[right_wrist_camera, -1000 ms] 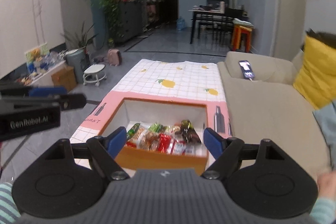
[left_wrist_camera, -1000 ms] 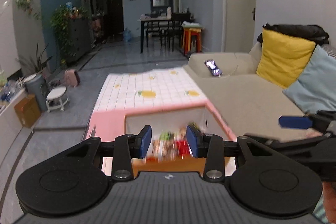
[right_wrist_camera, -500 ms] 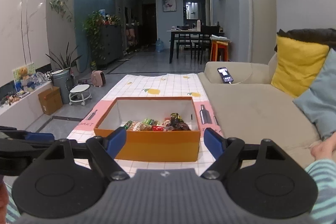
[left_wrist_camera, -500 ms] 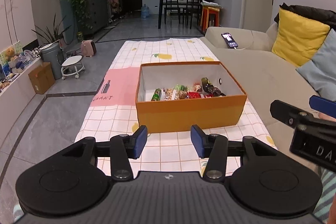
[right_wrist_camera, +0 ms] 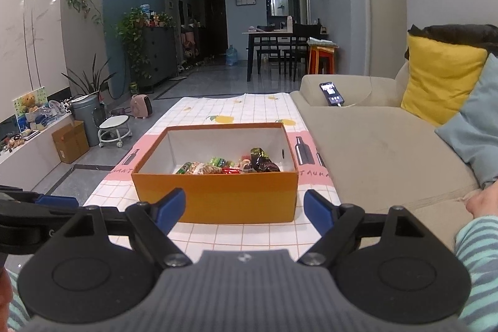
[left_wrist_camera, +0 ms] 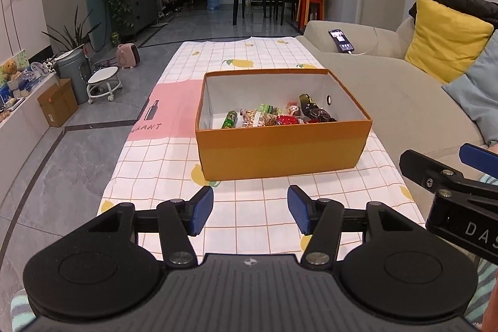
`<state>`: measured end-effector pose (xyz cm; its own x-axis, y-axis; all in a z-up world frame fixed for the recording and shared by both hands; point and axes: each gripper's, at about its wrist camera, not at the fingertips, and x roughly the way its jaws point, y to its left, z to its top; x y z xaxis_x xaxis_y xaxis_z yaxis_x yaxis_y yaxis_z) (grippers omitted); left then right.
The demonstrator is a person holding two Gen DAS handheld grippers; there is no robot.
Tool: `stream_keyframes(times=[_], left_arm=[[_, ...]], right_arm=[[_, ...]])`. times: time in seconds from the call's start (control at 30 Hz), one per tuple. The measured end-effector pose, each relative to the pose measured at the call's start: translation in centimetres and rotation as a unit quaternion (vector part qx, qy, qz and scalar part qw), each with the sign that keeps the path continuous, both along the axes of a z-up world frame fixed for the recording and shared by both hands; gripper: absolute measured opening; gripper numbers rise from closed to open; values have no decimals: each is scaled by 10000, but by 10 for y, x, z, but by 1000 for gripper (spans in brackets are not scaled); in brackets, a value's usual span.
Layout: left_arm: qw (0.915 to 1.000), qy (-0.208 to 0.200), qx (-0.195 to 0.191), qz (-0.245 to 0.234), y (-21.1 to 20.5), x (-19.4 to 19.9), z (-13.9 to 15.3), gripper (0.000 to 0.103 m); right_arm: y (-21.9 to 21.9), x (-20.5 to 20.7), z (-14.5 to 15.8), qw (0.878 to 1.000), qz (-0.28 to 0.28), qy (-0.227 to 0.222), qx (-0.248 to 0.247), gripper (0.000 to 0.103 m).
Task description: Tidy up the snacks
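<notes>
A: Where are the snacks (left_wrist_camera: 274, 114) to be found?

B: They are heaped in the orange box (left_wrist_camera: 280, 150), seen at the centre of both frames. The box is set on a checked tablecloth (left_wrist_camera: 174, 164) printed with lemons and a pink band.

A: How is the left gripper (left_wrist_camera: 250, 212) held?

B: It is seen low in the left wrist frame, short of the box's near wall. Its jaws are opening, and nothing is caught between the blue pads (left_wrist_camera: 200, 213).

A: And the right gripper (right_wrist_camera: 244, 209)?

B: It is spread wide, its jaws opening a little further, with nothing gripped; the box's front wall is framed between its pads. A beige sofa (right_wrist_camera: 373, 139) is seen at the right, with a phone (right_wrist_camera: 331, 94) laid on it.
</notes>
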<state>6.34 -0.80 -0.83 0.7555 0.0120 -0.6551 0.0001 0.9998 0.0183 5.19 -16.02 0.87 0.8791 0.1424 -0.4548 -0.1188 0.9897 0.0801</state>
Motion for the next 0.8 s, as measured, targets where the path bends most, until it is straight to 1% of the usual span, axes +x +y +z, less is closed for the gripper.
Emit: stream_keyframes(times=[0.17,0.63,0.8], left_arm=[[10000,56,-12,-5,-1,1,-1,65],[10000,35,-36,5,0,1,1,65],[10000,45,-34,8,0,1,1,65]], right_arm=[[2,3,-1,10000,36,-21,-7,80],[5,0,1,9998,116,-164,-95,81],[6,1,0,9997,165,-146,-119,81]])
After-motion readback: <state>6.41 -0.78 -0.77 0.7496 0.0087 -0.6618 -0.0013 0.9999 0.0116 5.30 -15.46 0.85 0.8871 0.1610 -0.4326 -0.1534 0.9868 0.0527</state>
